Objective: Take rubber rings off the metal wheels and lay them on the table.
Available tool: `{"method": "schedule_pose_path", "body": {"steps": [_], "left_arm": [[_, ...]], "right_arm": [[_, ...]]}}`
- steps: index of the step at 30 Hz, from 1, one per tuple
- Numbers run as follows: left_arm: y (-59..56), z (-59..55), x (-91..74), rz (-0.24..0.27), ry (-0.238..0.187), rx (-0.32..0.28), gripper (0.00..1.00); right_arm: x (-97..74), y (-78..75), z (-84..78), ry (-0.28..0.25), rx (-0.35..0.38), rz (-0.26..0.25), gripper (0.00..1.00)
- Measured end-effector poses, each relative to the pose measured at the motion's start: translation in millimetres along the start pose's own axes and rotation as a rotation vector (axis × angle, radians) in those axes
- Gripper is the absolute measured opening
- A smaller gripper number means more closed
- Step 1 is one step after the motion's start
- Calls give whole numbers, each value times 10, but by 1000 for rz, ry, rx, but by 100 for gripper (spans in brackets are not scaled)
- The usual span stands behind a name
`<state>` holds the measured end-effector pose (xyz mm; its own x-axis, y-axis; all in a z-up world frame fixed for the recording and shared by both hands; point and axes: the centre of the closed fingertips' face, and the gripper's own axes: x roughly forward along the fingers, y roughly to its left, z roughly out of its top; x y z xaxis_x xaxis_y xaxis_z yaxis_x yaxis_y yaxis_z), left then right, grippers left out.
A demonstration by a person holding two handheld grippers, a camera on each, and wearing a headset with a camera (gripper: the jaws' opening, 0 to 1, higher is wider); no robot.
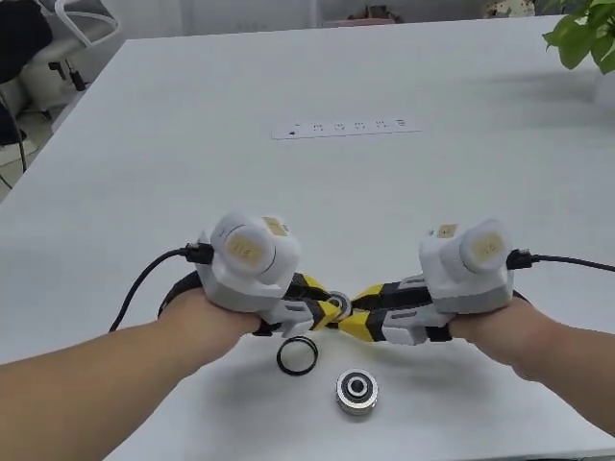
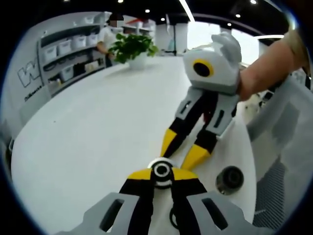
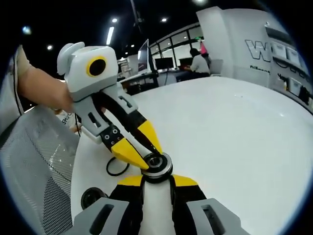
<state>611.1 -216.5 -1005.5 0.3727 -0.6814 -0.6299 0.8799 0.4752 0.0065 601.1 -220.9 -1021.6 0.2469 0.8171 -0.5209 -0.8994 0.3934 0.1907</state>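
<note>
L gripper and R gripper meet tip to tip low over the near edge of the white surface, each held in a hand, cables trailing out to either side.

Between the tips sits a small metal wheel, held up off the surface. L fingers are closed in on it, one yellow tip on each side, w/ the wheel pinched right at the ends. R fingers stand a little apart, about the wheel's width, tips right up against the wheel from the opposite side. Can't tell if they actually clamp it or just touch. Wheel's outer edge looks dark in the R gripper view, but can't tell if that is rubber.

One black ring lies flat on the surface just below the joined tips, nearer the person, slightly to the L side. A 2nd wheel lies flat just beside the ring, to its right and closer to the surface edge, not touching it. It has a shiny rim and dark centre.
</note>
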Motion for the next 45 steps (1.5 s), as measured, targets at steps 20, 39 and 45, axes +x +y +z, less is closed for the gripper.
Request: {"method": "schedule_pose_path", "body": {"steps": [20,39,45], "left_arm": [[-3,-4,2,9,-3,2,14],[-16,1,16,24,-1,5,13],[-12,3,20,26,-3,2,13]], "right_arm": [[-34,-87,-28,3,95,-36,0],[-91,-95,-40,-12,277,-51,0],[-101,-85,-28,-17,286,-52,0]]}}
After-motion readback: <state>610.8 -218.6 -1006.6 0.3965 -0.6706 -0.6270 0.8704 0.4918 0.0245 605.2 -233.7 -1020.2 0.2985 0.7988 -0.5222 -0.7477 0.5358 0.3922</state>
